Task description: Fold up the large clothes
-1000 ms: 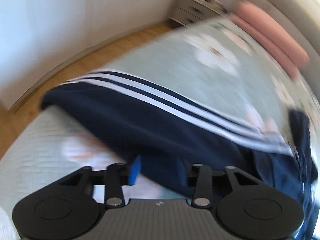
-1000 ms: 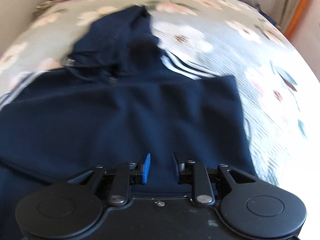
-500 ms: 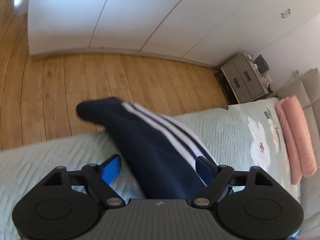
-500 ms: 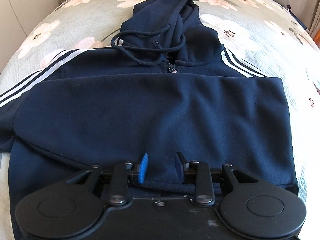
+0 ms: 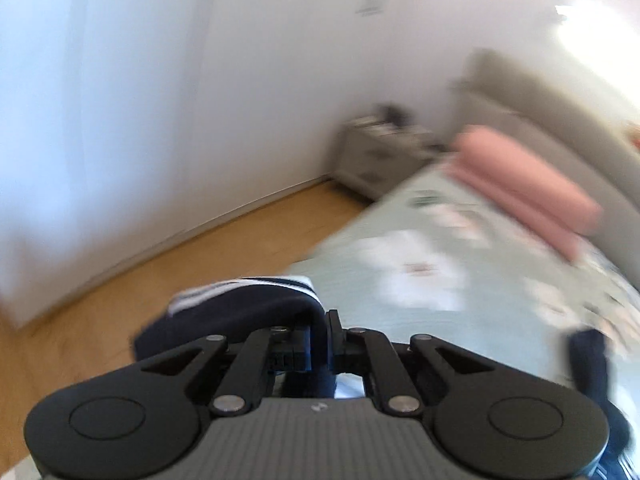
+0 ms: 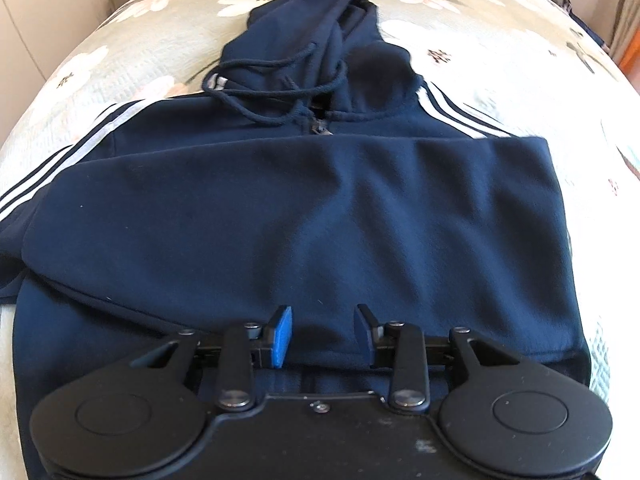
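Observation:
A navy hoodie (image 6: 304, 216) with white sleeve stripes lies flat on the flowered bedspread (image 6: 500, 56), hood away from me, one sleeve folded across the chest. My right gripper (image 6: 323, 330) hovers low over the hoodie's lower part, jaws a little apart and empty. My left gripper (image 5: 320, 344) is shut on the striped sleeve (image 5: 248, 304), which drapes over the fingers to the left, lifted above the bed edge. The left wrist view is blurred by motion.
A folded pink blanket (image 5: 520, 184) lies at the head of the bed by the beige headboard (image 5: 540, 120). A grey nightstand (image 5: 372, 156) stands against the white wall. Wooden floor (image 5: 120, 288) runs along the bed's left side.
My left gripper has closed on the striped sleeve end and swung up and toward the bed with it. The right gripper has barely moved over the hoodie.

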Demonstrator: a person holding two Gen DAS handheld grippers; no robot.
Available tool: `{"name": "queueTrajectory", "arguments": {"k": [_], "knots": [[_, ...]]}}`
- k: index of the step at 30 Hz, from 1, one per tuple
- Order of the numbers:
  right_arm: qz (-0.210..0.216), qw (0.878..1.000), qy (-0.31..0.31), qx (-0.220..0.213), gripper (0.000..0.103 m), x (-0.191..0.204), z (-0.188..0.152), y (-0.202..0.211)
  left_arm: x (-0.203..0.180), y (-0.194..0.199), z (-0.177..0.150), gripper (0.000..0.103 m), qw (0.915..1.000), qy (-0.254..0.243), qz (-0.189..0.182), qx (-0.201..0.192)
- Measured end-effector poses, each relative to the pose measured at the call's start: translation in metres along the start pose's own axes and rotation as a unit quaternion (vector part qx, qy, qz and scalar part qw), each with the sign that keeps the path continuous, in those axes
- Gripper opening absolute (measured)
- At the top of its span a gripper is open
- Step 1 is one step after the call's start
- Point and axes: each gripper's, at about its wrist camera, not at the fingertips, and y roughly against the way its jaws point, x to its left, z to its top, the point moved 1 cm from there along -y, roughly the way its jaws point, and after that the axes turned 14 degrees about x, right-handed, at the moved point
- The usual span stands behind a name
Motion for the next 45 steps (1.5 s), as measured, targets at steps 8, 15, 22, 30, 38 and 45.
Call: {"name": "queueTrajectory", "arguments": {"k": [8,15,22,30,38,45], "knots": [[0.005,1.0,-0.007,-0.02,0.043,-0.028,-0.016,0.015,-0.198,0.089,-0.075,0.008,0.9523,-0.235,-0.193,-0.026],[-0.017,0.998,-0.049,-0.025,0.043,-0.085,-0.024,0.021,-0.314,0.025,-0.236,0.02,0.8609,-0.456,-0.182,0.135],[0.063,0.996,-0.03,-0.057,0.066,-0.095,-0.013,0.028,-0.273,0.019,-0.237,0.027,0.8827,-0.415,-0.126,0.182],[0.127,0.988,-0.025,-0.083,0.077,-0.041,0.049,0.033,-0.254,0.035,-0.205,0.031,0.9087,-0.377,-0.071,0.164],[0.051,0.998,-0.038,-0.022,0.077,0.016,0.096,-0.019,-0.236,0.027,-0.203,0.031,0.9236,-0.339,-0.04,0.175],[0.045,0.993,-0.036,-0.099,0.024,-0.001,0.079,0.015,-0.226,0.03,-0.191,0.03,0.9353,-0.315,-0.034,0.157]]}}
